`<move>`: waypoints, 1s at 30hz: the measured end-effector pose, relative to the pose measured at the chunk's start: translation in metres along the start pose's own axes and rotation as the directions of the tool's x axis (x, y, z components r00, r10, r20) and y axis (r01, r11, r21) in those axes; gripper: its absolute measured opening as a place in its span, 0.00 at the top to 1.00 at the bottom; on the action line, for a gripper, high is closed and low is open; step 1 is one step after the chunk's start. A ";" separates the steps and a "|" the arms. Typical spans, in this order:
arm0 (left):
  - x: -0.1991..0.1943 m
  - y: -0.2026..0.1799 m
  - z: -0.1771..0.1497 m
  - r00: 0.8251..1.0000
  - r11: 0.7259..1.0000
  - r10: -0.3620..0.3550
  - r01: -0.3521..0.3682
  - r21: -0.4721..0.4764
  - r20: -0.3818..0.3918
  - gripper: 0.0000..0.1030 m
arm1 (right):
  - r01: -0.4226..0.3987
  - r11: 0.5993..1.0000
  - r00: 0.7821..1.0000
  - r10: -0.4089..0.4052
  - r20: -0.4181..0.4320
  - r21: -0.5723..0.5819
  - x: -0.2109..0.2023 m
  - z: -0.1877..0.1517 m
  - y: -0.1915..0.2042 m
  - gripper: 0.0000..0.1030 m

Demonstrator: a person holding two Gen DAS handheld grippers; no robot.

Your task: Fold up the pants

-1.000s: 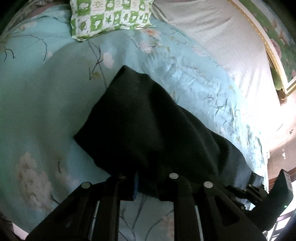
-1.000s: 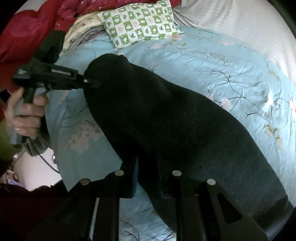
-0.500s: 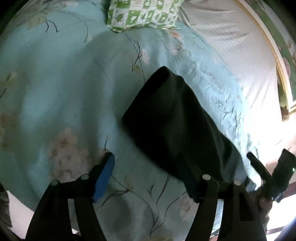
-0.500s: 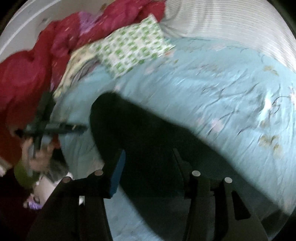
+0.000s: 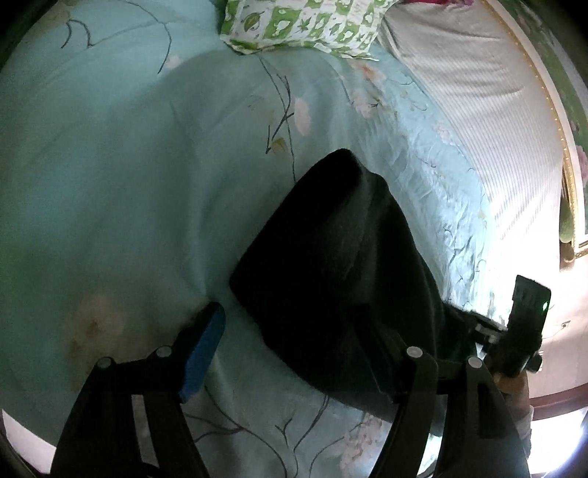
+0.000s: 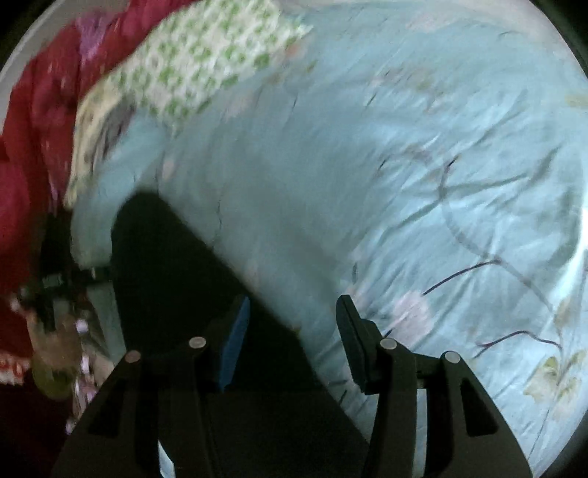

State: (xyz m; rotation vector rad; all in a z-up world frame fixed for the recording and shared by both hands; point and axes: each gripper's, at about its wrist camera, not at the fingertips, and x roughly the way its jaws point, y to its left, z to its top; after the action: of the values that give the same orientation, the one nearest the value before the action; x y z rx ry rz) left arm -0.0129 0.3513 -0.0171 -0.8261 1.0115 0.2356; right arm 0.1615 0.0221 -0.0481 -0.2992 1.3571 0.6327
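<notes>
The black pants [image 5: 338, 264] lie folded in a long dark band on the light blue floral bedspread [image 5: 128, 184]. My left gripper [image 5: 294, 353] is open, its left finger with a blue pad [image 5: 204, 349] on the bedspread and its right finger over the pants' near edge. My right gripper [image 6: 290, 342] is open above the pants [image 6: 176, 268], which run under its left finger; this view is blurred. The right gripper's body also shows in the left wrist view [image 5: 522, 331], and the left gripper shows dimly in the right wrist view [image 6: 55, 283].
A green and white checked pillow [image 5: 305, 25] lies at the head of the bed, also in the right wrist view [image 6: 191, 70]. A red blanket [image 6: 33, 121] is heaped beside it. A striped sheet [image 5: 496, 121] and a gold-edged headboard [image 5: 567, 165] lie to the right.
Both grippers were shut on the pants a second ago. They have let go, opened wide and pulled back, leaving the pants lying on the bedspread.
</notes>
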 end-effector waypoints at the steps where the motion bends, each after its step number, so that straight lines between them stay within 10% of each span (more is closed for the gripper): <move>1: 0.002 -0.001 0.000 1.000 1.000 0.005 -0.005 0.005 0.006 0.31 | 0.021 0.999 1.000 -0.022 -0.022 -0.043 0.005 -0.004 0.006 0.51; 5: 0.011 -0.017 0.001 0.996 0.995 0.074 -0.076 0.071 0.040 0.34 | 0.054 0.994 0.998 -0.058 -0.039 -0.098 0.009 -0.002 0.015 0.54; 12: -0.006 -0.031 -0.005 0.993 0.984 0.049 -0.066 0.167 0.103 0.80 | 0.175 0.961 0.984 -0.170 0.043 -0.213 -0.008 -0.003 0.047 0.89; 18: -0.058 -0.053 -0.026 0.974 0.959 -0.012 -0.053 0.278 0.228 0.81 | 0.507 0.788 0.855 -0.409 0.319 -0.348 -0.042 -0.031 0.106 0.90; 21: -0.070 -0.054 -0.027 0.966 0.947 -0.053 -0.032 0.321 0.253 0.81 | 0.546 0.788 0.820 -0.435 0.371 -0.284 -0.042 -0.035 0.104 0.90; 30: 0.000 -0.039 -0.019 0.969 0.910 0.138 -0.205 0.360 0.205 0.79 | 0.599 0.770 0.790 -0.527 0.311 -0.217 0.014 -0.029 0.092 0.90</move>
State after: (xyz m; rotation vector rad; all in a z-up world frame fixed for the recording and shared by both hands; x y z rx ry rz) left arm -0.0046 0.3113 -0.0030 -0.3555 0.9250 0.2485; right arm 0.0851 0.0833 -0.0529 -0.8320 0.8631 0.3415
